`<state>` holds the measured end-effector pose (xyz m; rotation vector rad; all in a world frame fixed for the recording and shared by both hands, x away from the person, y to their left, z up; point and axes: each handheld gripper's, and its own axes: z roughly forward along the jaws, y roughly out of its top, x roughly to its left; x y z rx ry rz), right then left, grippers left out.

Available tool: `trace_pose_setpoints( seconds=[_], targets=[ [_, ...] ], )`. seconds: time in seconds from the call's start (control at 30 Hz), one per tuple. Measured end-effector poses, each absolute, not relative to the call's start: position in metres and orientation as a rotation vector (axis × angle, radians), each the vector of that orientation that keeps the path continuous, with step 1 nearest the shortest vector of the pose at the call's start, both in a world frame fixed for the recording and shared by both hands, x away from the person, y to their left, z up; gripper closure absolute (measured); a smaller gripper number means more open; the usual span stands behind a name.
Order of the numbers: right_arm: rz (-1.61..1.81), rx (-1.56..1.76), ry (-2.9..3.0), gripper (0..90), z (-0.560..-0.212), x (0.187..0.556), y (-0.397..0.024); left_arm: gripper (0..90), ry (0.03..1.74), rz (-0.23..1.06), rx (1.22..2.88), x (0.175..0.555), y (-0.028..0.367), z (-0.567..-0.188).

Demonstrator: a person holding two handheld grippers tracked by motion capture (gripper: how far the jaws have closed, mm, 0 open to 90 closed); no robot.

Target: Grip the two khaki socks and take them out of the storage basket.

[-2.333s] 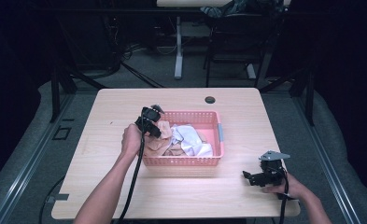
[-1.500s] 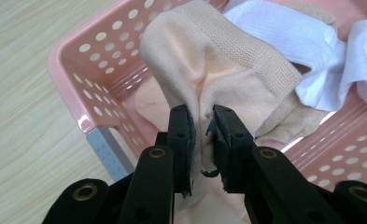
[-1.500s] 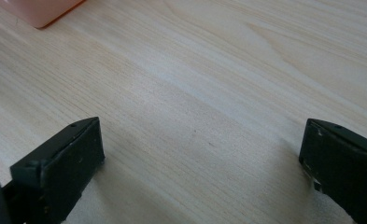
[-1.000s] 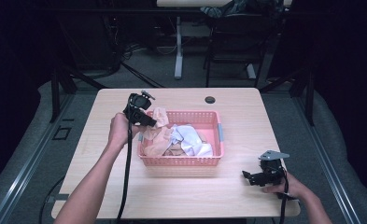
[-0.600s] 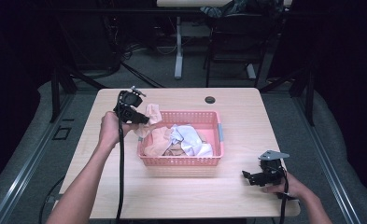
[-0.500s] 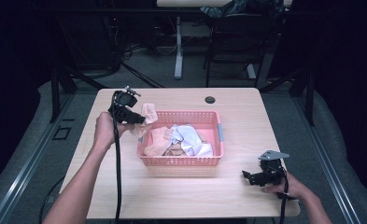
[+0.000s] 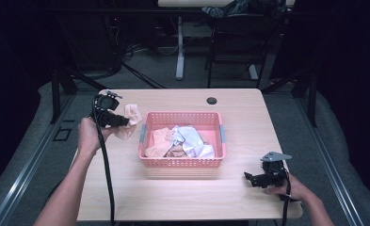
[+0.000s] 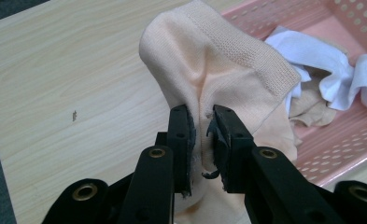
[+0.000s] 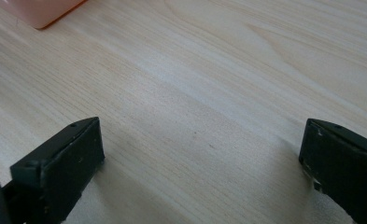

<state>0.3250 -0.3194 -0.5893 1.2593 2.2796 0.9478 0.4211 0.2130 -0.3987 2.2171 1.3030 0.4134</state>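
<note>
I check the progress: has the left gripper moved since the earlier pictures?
Yes. The left gripper, shut on a peach sock, has gone from over the basket to its left, out over the table.

The basket [image 7: 181, 162] stands on the table [image 7: 239, 197], near its middle. Cloths [image 7: 187, 141] lie inside the basket. The left claw [image 7: 121, 121] is above the table just left of the basket, with a sock [image 7: 131, 115] pinched between its jaws; the sock hangs beside the basket's left wall, outside it. The right claw [image 7: 249, 178] rests low over the table at the near right corner, right of the basket and well apart from it. A round cap [image 7: 212, 100] sits behind the basket near the far edge.
</note>
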Motion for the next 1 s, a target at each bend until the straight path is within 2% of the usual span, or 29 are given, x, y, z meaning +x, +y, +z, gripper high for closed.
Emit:
trace_pose_setpoints(
  seconds=[0.67,1.0],
  targets=[
    [0.952,1.266,2.278,0.0,-0.589,0.325,-0.319,77.3,1.414,0.320,2.218,0.425,0.242,-0.436],
    [0.951,1.268,2.278,0.0,-0.589,0.325,-0.319,77.4,1.435,0.347,2.227,0.425,0.247,-0.452]
  ],
)
